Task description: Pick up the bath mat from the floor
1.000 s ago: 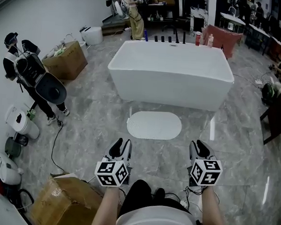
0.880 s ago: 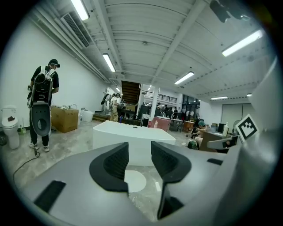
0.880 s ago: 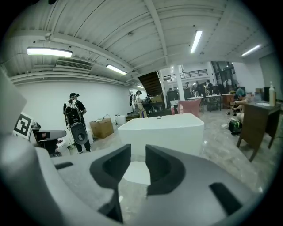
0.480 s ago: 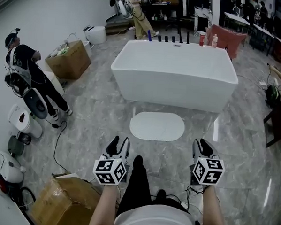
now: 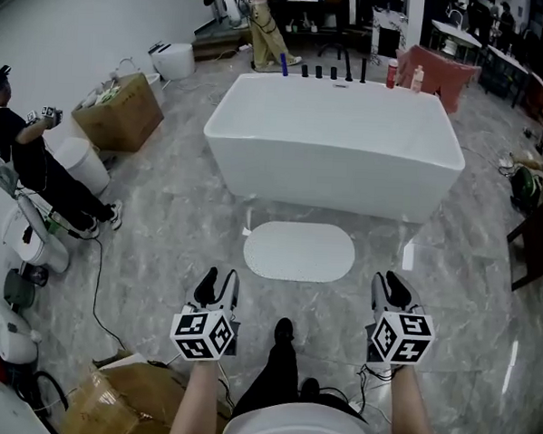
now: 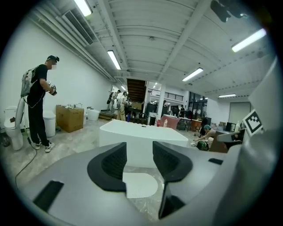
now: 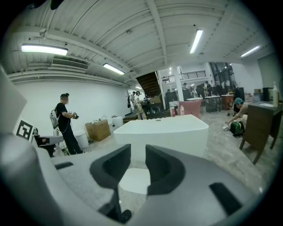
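Note:
The bath mat (image 5: 299,252) is a white oval that lies flat on the grey marble floor in front of the bathtub (image 5: 334,142). My left gripper (image 5: 216,281) hovers short of the mat's near left end. Its jaws have just been opening and nothing is between them. My right gripper (image 5: 391,283) hovers off the mat's near right end, with a narrow gap between its jaws and nothing in it. In the left gripper view the mat (image 6: 139,185) shows below the gap of the left gripper (image 6: 139,152). The right gripper (image 7: 138,161) likewise frames the mat (image 7: 132,180).
A person (image 5: 29,167) stands at the left wall by white toilets (image 5: 34,240). Cardboard boxes stand at the far left (image 5: 118,113) and near left (image 5: 126,399). A cable (image 5: 95,284) runs across the floor. Dark furniture (image 5: 538,235) stands at the right. My foot (image 5: 284,332) is between the grippers.
Both grippers have advanced toward the mat as I stepped forward. The left jaws stand wider apart than before. The bystander at the left has shifted closer to the wall.

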The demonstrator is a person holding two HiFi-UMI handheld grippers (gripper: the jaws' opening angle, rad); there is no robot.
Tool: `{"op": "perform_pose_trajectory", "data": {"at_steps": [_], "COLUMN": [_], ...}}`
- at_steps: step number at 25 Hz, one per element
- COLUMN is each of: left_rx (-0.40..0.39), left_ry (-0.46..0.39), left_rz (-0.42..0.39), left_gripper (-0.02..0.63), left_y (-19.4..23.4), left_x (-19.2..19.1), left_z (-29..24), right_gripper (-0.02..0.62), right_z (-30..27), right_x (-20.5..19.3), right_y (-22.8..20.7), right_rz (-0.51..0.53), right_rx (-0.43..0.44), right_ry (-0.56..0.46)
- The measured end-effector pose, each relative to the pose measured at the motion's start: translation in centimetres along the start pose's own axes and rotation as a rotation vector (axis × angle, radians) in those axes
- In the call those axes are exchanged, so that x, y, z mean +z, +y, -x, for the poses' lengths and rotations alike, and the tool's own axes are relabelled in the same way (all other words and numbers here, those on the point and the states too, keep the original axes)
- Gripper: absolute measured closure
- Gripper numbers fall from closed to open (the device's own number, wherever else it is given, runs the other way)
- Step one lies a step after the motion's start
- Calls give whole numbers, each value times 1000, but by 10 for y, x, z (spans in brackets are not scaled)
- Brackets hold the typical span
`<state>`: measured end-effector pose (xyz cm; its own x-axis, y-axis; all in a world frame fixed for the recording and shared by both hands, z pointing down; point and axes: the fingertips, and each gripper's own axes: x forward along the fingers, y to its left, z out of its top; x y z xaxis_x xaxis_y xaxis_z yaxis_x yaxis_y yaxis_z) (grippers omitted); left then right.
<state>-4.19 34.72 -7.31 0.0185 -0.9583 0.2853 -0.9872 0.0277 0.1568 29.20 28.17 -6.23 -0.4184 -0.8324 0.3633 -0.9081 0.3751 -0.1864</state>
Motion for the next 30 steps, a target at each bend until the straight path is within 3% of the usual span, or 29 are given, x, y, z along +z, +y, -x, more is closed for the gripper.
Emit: {"op": "perform_pose_trajectory", "data": {"at_steps": [10,17,22,30], "left_rx": [-6,-7,-3,19], "left_ry": [23,37,54,123], "left_rz": [33,57,70,80], "left_gripper": [416,403,400,397], "left_y": [81,125,136,144], "left_x": [25,32,29,5], "left_z": [-108,-156,-183,-222], "right_gripper": [506,506,506,506], "right_z": [-124,-176,-201,-258], "right_x": [32,41,45,34], "right_y": [25,32,26,28], "right_rz": [-26,-43,-13,14], "right_rx": [-25,-65,-79,-28], "right_ry": [26,46,53,113]}}
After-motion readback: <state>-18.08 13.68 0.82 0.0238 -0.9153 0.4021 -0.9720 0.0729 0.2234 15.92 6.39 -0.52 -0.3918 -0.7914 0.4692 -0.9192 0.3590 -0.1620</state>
